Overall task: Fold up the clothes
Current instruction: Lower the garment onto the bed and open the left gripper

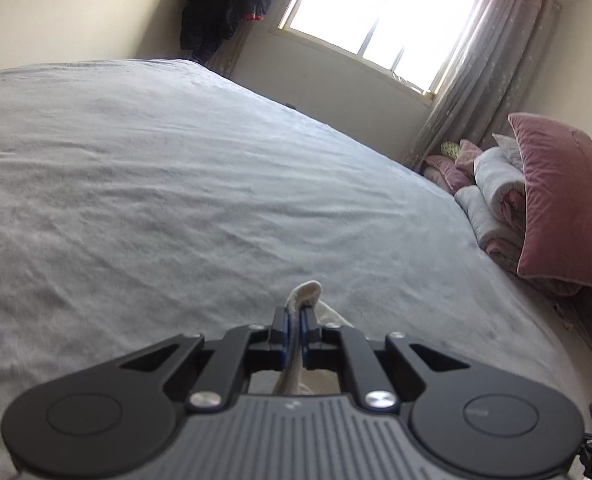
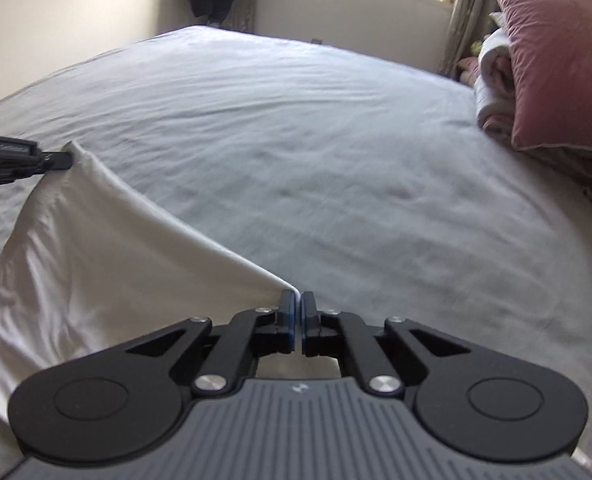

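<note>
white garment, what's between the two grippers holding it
In the right wrist view, only the white garment's taut edge spans from left gripper to right gripper.

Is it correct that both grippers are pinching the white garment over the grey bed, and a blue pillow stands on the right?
Not quite: the pillow is pink, as the right wrist view shows. The left gripper and right gripper do pinch the white garment over the grey bed.

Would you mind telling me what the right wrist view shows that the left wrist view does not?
Only the right wrist view: the white garment spread wide, its edge stretched between the left gripper and the right gripper. Only the left wrist view: a cloth fold pinched in the left gripper's jaws. Both: the grey bed, pink pillow, window.
</note>
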`<action>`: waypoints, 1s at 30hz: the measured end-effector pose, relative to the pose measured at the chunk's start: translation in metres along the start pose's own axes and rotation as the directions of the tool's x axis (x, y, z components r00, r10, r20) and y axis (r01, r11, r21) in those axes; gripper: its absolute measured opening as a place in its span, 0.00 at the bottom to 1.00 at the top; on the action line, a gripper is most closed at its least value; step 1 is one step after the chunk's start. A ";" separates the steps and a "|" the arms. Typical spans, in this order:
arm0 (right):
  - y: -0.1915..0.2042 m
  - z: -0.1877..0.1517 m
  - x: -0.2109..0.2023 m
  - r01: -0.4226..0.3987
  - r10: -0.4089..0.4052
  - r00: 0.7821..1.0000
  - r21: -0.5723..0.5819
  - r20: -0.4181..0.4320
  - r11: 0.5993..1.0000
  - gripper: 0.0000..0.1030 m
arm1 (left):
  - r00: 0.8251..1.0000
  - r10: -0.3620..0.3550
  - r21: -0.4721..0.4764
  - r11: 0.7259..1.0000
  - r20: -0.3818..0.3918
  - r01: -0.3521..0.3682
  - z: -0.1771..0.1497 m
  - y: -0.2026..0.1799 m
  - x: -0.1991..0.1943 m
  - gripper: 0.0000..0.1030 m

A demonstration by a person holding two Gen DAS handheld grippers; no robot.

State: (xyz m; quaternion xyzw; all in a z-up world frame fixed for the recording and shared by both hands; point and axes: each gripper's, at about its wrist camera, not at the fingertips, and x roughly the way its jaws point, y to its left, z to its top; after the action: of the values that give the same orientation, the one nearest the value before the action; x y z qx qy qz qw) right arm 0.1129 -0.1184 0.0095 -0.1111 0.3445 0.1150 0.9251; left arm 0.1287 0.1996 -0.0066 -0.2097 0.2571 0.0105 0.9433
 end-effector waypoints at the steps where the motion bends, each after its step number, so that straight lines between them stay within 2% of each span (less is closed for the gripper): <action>1: 0.000 0.003 0.006 0.019 -0.019 1.000 -0.008 0.006 1.000 0.02 | 1.000 -0.002 0.000 1.000 0.006 0.002 0.001 -0.001 0.003 0.06; 8: 0.000 0.010 0.058 0.106 -0.106 0.994 -0.021 0.022 0.994 0.02 | 0.998 0.061 0.055 0.997 -0.005 -0.060 -0.008 -0.001 0.043 0.06; 13: 0.001 0.000 0.091 0.121 -0.121 0.992 -0.019 -0.020 0.992 0.02 | 0.994 0.101 0.077 0.992 -0.038 -0.098 -0.021 0.004 0.063 0.07; 18: 0.003 -0.004 0.090 0.129 -0.129 0.992 -0.010 -0.005 0.992 0.06 | 0.992 0.104 0.049 0.994 -0.065 -0.100 -0.020 0.008 0.062 0.12; 19: 0.002 -0.003 0.086 0.119 -0.119 0.993 0.005 -0.009 0.993 0.13 | 0.992 0.106 0.055 0.993 -0.074 -0.102 -0.018 0.006 0.061 0.16; 21: -0.001 -0.002 0.077 0.093 -0.092 0.995 0.036 -0.021 0.995 0.16 | 0.990 0.089 0.068 0.994 -0.109 -0.082 -0.015 0.001 0.055 0.35; 22: -0.002 -0.002 0.071 0.077 -0.076 0.997 0.052 -0.025 0.996 0.20 | 0.988 0.077 0.074 0.995 -0.135 -0.067 -0.014 -0.002 0.050 0.52; 23: -0.004 -0.004 0.063 0.060 -0.058 0.998 0.068 -0.028 0.996 0.25 | 0.985 0.064 0.079 0.996 -0.161 -0.052 -0.013 -0.005 0.046 0.59; 24: -0.005 -0.005 0.055 0.046 -0.044 0.999 0.083 -0.025 0.995 0.39 | 0.982 0.066 0.097 0.994 -0.176 -0.050 -0.012 -0.008 0.041 0.59; 25: -0.005 -0.008 0.046 0.031 -0.030 0.999 0.092 -0.016 0.995 0.46 | 0.980 0.079 0.122 0.991 -0.185 -0.057 -0.011 -0.012 0.035 0.59; 28: -0.003 -0.016 0.020 -0.022 0.022 1.000 0.098 -0.001 0.995 0.46 | 0.967 0.132 0.172 0.981 -0.220 -0.094 -0.011 -0.015 0.016 0.60; 30: 0.001 -0.024 0.002 -0.053 0.053 0.999 0.091 0.000 0.994 0.46 | 0.952 0.157 0.161 0.980 -0.262 -0.118 -0.011 -0.010 0.002 0.61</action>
State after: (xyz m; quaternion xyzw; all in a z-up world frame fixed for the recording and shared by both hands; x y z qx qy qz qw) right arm 0.0993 -0.1236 -0.0098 -0.0601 0.3532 0.1235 0.9254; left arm 0.1264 0.1856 -0.0121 -0.1224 0.3991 0.0288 0.9082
